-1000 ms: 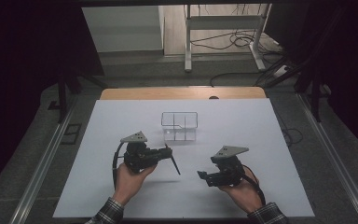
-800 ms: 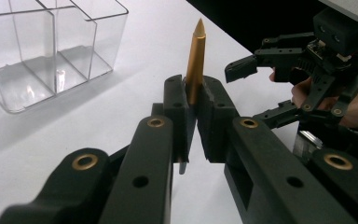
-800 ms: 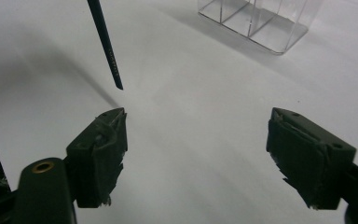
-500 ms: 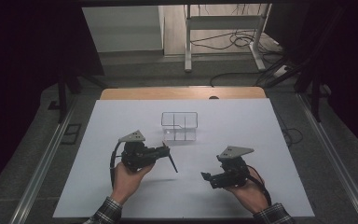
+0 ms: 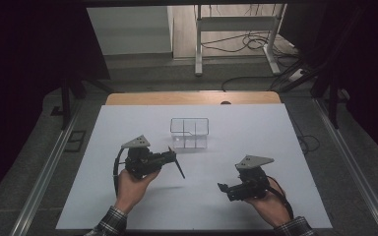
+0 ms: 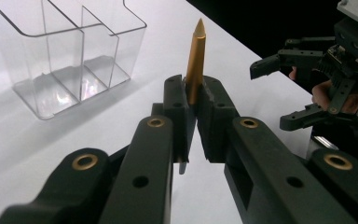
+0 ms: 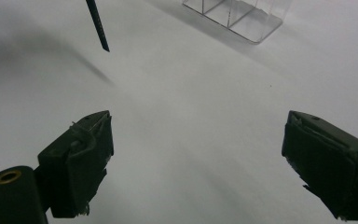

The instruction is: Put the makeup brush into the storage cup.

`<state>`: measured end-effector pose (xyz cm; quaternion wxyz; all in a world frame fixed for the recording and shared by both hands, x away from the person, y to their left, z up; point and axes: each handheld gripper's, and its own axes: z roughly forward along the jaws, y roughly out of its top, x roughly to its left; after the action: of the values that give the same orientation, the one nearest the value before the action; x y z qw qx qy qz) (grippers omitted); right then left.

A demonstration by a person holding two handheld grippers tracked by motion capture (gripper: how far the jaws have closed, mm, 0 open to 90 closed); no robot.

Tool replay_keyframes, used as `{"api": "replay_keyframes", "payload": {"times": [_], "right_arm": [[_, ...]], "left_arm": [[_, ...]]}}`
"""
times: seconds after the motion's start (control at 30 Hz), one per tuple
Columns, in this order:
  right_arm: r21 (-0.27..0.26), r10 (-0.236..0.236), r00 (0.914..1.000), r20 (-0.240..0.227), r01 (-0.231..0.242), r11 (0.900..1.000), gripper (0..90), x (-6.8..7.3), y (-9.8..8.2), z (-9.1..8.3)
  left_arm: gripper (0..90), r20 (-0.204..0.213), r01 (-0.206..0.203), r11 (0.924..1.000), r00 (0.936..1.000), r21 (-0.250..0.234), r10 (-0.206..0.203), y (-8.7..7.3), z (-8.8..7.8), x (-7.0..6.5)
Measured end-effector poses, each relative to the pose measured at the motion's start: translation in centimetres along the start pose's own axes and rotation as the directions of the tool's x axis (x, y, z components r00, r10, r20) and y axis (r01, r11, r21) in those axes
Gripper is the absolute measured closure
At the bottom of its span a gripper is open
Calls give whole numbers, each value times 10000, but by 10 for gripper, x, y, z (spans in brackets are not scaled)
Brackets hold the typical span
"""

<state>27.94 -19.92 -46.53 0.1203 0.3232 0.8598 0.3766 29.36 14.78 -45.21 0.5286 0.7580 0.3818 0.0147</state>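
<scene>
My left gripper (image 5: 170, 156) is shut on a slim pen (image 5: 179, 168), held above the white sheet at left of centre. The pen's gold pointed end (image 6: 196, 56) sticks up from between the left gripper (image 6: 194, 95) pads, and its dark end (image 7: 98, 25) hangs down over the sheet. My right gripper (image 5: 224, 191) hovers at lower right, a short way from the pen; the right gripper (image 7: 196, 140) jaws have just been opening and stand open with nothing between them. A clear plastic organiser (image 5: 189, 132) with several compartments stands behind both grippers.
The white sheet (image 5: 256, 147) covers the table, with a wooden edge (image 5: 192, 98) showing at the back. Metal rails (image 5: 44, 172) run along both sides. A metal stand (image 5: 236, 29) and cables lie on the floor beyond. The organiser (image 6: 65, 60) looks to have nothing in it.
The right gripper's jaws have spread wider and the right hand has drifted slightly to the right. The left gripper and the pen have kept still.
</scene>
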Motion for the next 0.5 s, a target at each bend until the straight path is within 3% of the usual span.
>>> {"api": "replay_keyframes", "payload": {"times": [0.5], "right_arm": [[40, 45, 9999, 138, -45, 10000, 40, -4, -10, -10]], "left_arm": [[832, -106, 77, 9997, 9999, -247, -79, 10, -10, 8]]}}
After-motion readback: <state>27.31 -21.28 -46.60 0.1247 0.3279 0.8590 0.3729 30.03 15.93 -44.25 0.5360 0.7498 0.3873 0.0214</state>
